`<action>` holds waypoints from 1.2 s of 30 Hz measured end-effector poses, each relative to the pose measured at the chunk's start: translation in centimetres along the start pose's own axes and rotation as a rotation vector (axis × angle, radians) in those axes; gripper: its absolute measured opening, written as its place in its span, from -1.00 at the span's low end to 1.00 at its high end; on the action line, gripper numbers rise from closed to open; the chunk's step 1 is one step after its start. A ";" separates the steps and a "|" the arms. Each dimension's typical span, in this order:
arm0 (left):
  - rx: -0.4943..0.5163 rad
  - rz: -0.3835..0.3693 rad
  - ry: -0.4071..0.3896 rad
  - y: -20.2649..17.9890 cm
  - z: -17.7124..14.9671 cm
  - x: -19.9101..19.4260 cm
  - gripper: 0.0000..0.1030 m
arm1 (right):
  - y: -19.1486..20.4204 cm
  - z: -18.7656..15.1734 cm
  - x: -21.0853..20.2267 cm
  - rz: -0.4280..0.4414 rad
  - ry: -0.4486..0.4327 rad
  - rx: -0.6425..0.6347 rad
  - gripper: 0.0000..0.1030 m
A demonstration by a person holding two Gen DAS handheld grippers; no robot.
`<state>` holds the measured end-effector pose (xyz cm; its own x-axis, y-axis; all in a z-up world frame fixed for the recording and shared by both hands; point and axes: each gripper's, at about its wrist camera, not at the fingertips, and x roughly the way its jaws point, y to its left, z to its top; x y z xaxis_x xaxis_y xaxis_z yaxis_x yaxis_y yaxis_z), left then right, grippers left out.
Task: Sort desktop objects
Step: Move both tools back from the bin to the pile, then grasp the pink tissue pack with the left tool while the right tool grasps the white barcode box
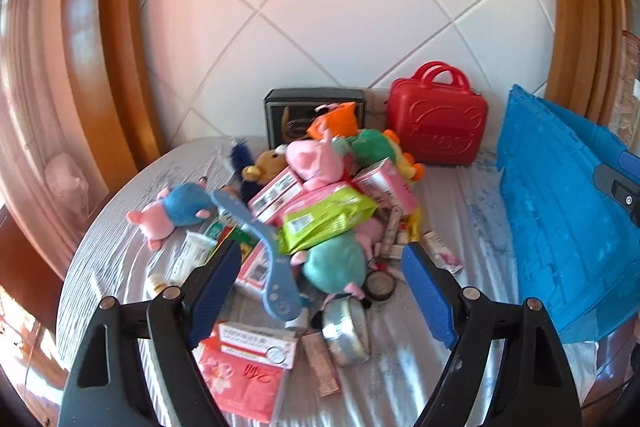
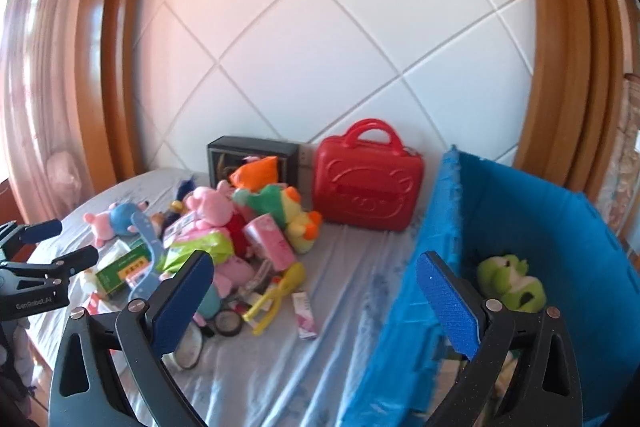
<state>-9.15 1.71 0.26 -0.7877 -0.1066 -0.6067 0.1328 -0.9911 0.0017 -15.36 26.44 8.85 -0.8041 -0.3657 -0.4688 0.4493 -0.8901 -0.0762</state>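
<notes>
The left gripper (image 1: 320,291) was wide open and held nothing. It hung over the near side of the pile of toys and boxes (image 1: 320,207). The right gripper (image 2: 316,301) was wide open too, with nothing between its fingers. One of its blue pads (image 2: 448,307) sat in front of the blue bin's wall.

The pile lay on a table with a pale striped cloth (image 2: 352,287). A pink pig toy (image 1: 316,161) sat on top of the pile. A green packet (image 1: 326,217) lay just below it. A long blue plastic tool (image 1: 264,255) leaned across the near side of the pile. A teal plush (image 1: 334,263) was half hidden under the packet, so only its round body showed. A small pig in a blue top (image 1: 176,209) lay alone, left of the pile. A silver tape roll (image 1: 346,327) and a red packet (image 1: 240,379) lay near the pile. The words on the boxes were too blurry to read.

Behind the pile stood a red case with handles (image 2: 366,187) and a dark box (image 2: 252,157), partly blocked by an orange toy (image 2: 256,169).

The blue bin (image 2: 520,219) stood to the right of the pile. A green frog toy (image 2: 512,283) lay inside it. The bin's bottom was cut off by the picture's edge.
</notes>
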 end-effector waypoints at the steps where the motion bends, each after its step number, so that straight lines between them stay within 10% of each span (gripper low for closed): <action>1: -0.015 0.017 0.020 1.3 -0.7 0.4 0.60 | 1.3 -0.4 1.0 0.031 0.018 -0.010 1.00; 14: -0.132 0.081 0.281 9.8 -10.1 5.4 0.60 | 10.4 -8.5 11.9 0.204 0.364 -0.048 1.00; 26: -0.124 -0.017 0.492 7.5 -16.6 10.9 0.60 | 16.6 -13.9 15.5 0.302 0.568 -0.141 0.90; 30: -0.046 0.110 0.496 7.8 -18.2 10.6 0.60 | 18.1 -14.7 15.9 0.335 0.592 -0.181 0.90; 36: -0.219 0.212 0.534 14.2 -20.4 8.6 0.64 | 21.5 -15.5 15.9 0.414 0.605 -0.257 0.87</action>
<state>-1.77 -11.69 -21.18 -0.3282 -0.1891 -0.9255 0.4189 -0.9073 0.0368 -12.48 5.72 -13.86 -0.2314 -0.3767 -0.8970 0.8024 -0.5952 0.0429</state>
